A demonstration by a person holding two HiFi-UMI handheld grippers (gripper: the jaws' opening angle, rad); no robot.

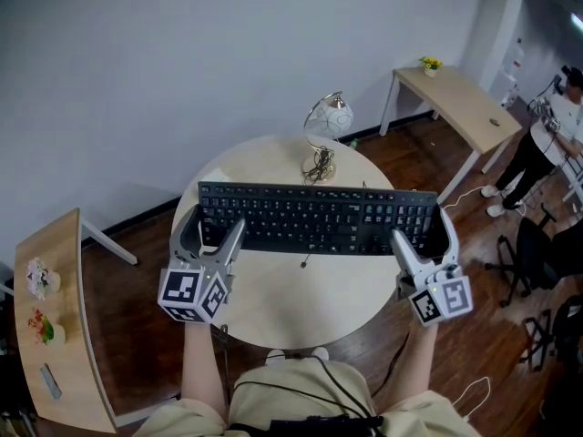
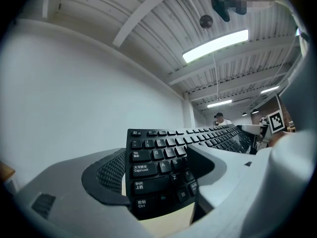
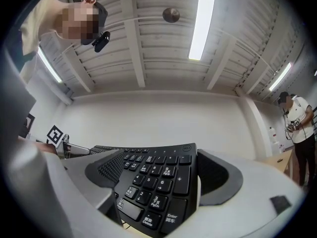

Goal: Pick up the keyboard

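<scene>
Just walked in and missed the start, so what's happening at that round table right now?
A person is gripping a black keyboard by both ends. The left tool is clamped on the end with the Ctrl and Shift keys, and the right tool on the number-pad end. The keyboard stretches across the round table, in front of a small lamp. Whether it has left the tabletop is hard to tell.

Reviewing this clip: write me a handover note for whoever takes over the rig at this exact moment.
Left tongs: shut on the keyboard at its Shift/Ctrl end.
Right tongs: shut on its number-pad end.
Keyboard: spans both tongs above the round table, in front of the lamp; I cannot tell whether it has cleared the tabletop.
Done: both grips are set.
Left: raise both ends together, keeping it level.
</scene>
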